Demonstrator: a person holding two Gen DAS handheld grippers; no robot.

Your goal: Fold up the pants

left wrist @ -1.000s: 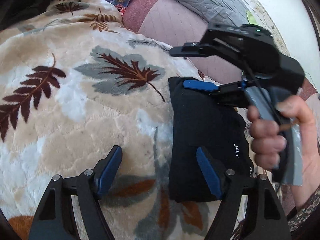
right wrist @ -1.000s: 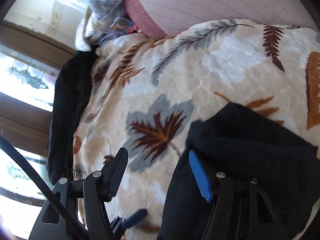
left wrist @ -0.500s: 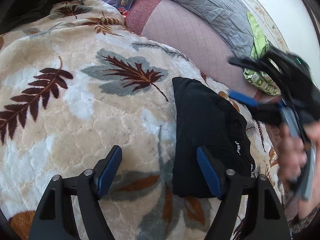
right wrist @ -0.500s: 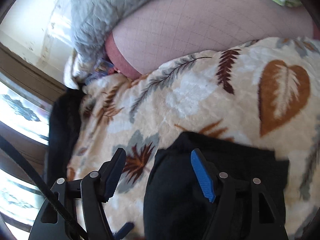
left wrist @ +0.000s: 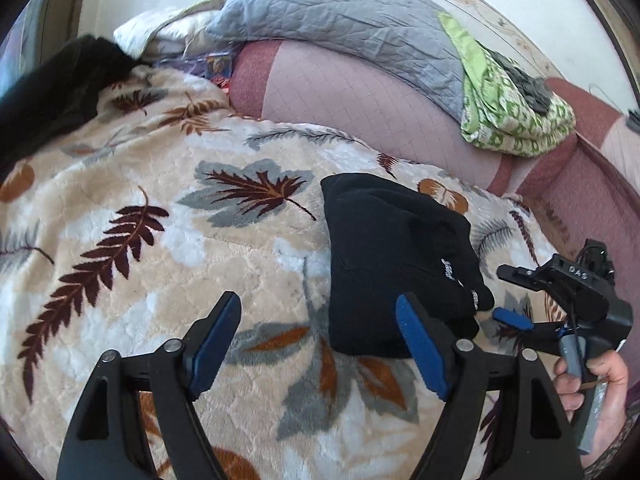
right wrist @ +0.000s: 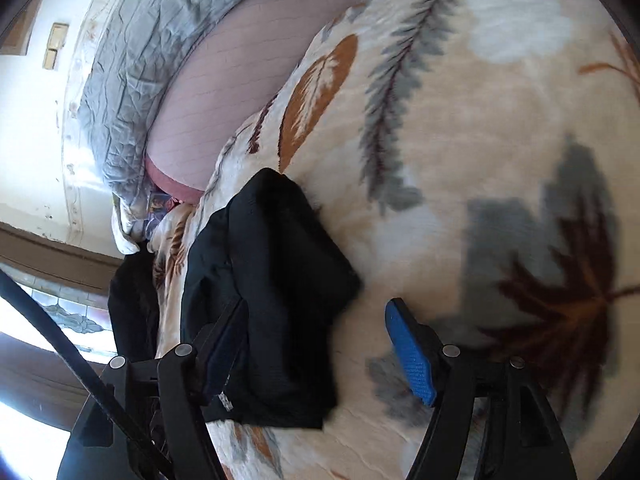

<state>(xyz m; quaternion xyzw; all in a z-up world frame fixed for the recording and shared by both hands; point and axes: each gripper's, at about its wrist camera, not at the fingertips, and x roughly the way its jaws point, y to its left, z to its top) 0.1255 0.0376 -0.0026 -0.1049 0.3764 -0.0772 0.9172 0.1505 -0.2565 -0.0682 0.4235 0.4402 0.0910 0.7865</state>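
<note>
One folded black fabric pants bundle (left wrist: 396, 256) lies on the leaf-patterned plush blanket (left wrist: 160, 264). Its near edge is hidden behind the left tongs (left wrist: 320, 344); both left and right tongs (right wrist: 316, 352) are spread, pinching nothing.

matt black cloth pants (left wrist: 396, 256), plush blanket (left wrist: 120, 280)

Both wrist views: close over blanket (left wrist: 120, 288)

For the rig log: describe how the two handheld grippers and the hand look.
Left gripper: black plastic arms, silver rivets, blue ribbed pads. Right gripper: same build, with a black cable beside it. The bare hand grips its grey handle; the body bears white lettering; a patterned sleeve shows.
</note>
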